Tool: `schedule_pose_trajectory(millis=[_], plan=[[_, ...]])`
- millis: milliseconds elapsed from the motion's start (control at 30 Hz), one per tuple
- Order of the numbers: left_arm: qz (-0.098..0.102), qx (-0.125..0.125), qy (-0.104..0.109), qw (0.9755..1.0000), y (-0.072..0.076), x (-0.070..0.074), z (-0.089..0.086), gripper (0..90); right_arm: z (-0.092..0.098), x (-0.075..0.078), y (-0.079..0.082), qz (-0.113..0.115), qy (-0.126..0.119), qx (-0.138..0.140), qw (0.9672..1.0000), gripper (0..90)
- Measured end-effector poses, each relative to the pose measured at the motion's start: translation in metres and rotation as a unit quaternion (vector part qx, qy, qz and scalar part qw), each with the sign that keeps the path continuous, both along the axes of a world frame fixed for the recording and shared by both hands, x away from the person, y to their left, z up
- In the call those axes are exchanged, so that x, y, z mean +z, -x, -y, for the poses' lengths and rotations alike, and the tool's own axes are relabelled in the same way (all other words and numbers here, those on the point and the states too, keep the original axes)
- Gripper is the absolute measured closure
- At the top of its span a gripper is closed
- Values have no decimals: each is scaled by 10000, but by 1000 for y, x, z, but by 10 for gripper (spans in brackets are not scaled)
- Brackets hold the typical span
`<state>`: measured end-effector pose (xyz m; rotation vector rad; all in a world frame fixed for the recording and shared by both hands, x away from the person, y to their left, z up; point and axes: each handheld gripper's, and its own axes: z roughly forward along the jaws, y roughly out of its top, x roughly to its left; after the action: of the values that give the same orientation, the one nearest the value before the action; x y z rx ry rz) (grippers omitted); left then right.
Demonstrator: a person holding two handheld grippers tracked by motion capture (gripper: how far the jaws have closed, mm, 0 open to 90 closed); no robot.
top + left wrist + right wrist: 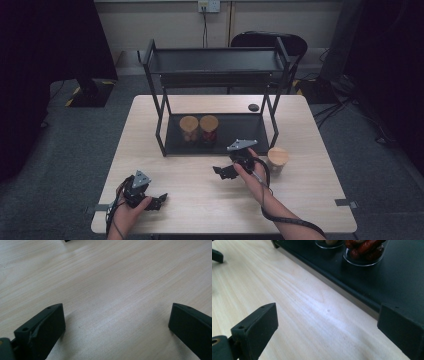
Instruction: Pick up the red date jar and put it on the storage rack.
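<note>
Two clear jars with wooden lids stand side by side on the lower shelf of a black rack point(250, 135): a pale-filled jar point(189, 128) and a red-filled jar point(209, 127). A third lidded jar point(277, 158) stands on the table just right of my right gripper point(220, 171). That gripper is open and empty, its jaws pointing left along the rack's front edge. In the right gripper view the right gripper point(327, 312) hangs over bare wood, with the red-filled jar point(362, 250) ahead. My left gripper point(159, 200) rests open near the front left; the left gripper point(117, 312) holds nothing.
The wooden table point(200, 210) has bare room between the two hands. The rack's upper shelf point(215, 60) overhangs the jars. A small black disc point(253, 107) lies behind the rack at the right. A chair point(270, 42) stands beyond the table.
</note>
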<state>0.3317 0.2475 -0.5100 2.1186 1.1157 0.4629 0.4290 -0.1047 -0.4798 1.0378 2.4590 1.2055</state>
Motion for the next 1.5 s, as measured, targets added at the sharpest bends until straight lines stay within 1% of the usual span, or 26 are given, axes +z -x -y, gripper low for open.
schedule_pose_trajectory(millis=[300,433,667,900,1100,1500], plan=[[0,3,2,10000,0,0,0,3,13,-3,12,-1,49,77,10000,23],[0,2,1,10000,0,0,0,3,18,-6,17,4,109,108,9999,23],[-1,0,0,10000,0,0,0,3,29,-10,24,-17,105,139,9998,23],[-1,2,-1,10000,1,0,0,3,38,-12,33,53,169,200,9996,23],[-1,8,-3,10000,1,0,-1,3,44,-14,41,53,234,258,9994,23],[-1,10,-3,10000,1,0,0,3,60,-16,50,73,260,284,9992,23]])
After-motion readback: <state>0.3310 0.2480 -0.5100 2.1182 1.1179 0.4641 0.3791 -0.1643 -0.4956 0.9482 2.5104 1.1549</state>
